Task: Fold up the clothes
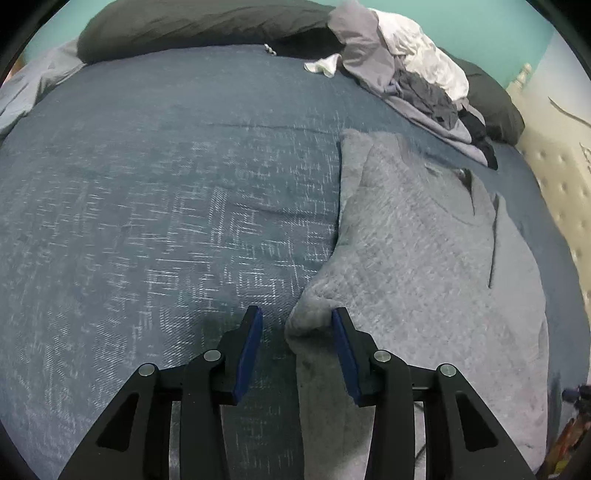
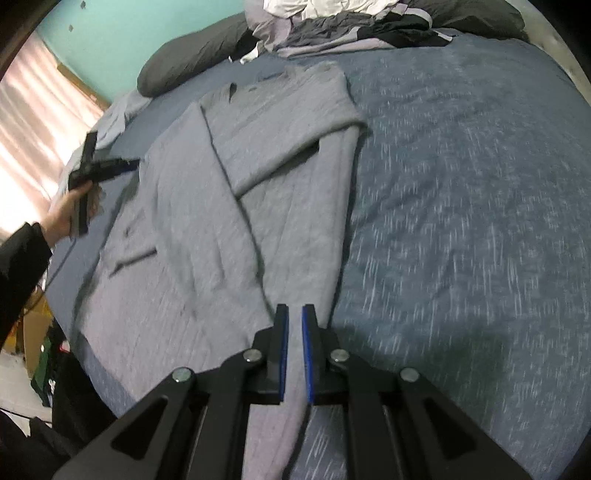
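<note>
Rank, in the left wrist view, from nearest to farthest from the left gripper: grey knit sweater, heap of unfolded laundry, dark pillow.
1. Grey knit sweater, at the left gripper, right side.
2. Heap of unfolded laundry, far right.
3. Dark pillow, along the far edge.

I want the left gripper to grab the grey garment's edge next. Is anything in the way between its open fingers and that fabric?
Nothing visible does. The left gripper is open over the blue bedspread, and the edge of the grey garment already lies between its fingers, against the right one. The clothes pile sits far back.
</note>
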The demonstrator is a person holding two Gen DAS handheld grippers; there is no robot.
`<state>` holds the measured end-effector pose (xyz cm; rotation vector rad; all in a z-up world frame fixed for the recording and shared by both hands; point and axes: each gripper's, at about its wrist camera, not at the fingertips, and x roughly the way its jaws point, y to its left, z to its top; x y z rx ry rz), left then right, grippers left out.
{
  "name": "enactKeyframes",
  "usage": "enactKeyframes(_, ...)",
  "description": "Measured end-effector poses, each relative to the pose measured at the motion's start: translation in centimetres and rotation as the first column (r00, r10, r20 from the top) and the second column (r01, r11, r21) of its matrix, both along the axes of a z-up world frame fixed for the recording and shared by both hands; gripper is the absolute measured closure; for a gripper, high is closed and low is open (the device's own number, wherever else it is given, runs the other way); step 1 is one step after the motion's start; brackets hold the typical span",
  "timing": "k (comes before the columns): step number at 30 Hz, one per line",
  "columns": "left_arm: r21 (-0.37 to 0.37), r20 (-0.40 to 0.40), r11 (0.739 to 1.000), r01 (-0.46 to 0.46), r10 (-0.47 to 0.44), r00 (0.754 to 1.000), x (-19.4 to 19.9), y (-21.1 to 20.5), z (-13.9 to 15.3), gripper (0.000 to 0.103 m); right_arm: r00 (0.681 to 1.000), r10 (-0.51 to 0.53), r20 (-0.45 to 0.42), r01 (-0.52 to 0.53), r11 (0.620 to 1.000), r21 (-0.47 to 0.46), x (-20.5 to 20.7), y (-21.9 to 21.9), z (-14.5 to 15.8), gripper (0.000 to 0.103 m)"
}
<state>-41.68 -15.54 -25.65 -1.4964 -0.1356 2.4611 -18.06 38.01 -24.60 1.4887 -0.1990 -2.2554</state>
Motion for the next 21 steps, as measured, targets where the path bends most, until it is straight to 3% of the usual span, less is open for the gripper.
enactKeyframes(3, 0.008, 0.002, 1.0, 0.019, -0.019, 1.0, -0.2, 0.1, -0.7, 0.061, 1.0, -0.001, -0.018, 0.001, 1.0, -0.003, -1.5, -0.3, 0.2, 0.096)
enactKeyframes(5, 0.03, 0.003, 0.999, 0.033, -0.033, 0.999, -0.3, 0.0, -1.0, 0.085, 1.0, -0.002, -0.024, 0.002, 1.0, -0.003, -2.5, -0.7, 0.2, 0.096)
enactKeyframes(8, 0.038, 0.0, 0.999, 0.039, -0.039, 0.999, -0.3, 0.1, -1.2, 0.09, 1.0, 0.002, -0.031, -0.002, 1.0, -0.005, -3.8, -1.2, 0.2, 0.096)
enactKeyframes(15, 0.059, -0.02, 0.998, -0.005, 0.006, 1.0, -0.1, -0.9, -0.8, 0.093, 0.999, 0.014, -0.038, -0.014, 1.0, -0.003, -5.2, -2.1, -0.1, 0.096)
enactKeyframes(21, 0.078, 0.028, 0.997, -0.009, 0.007, 1.0, -0.6, -0.7, -1.4, 0.091, 0.999, 0.017, -0.039, -0.017, 1.0, 0.006, -5.7, -2.1, -0.4, 0.096)
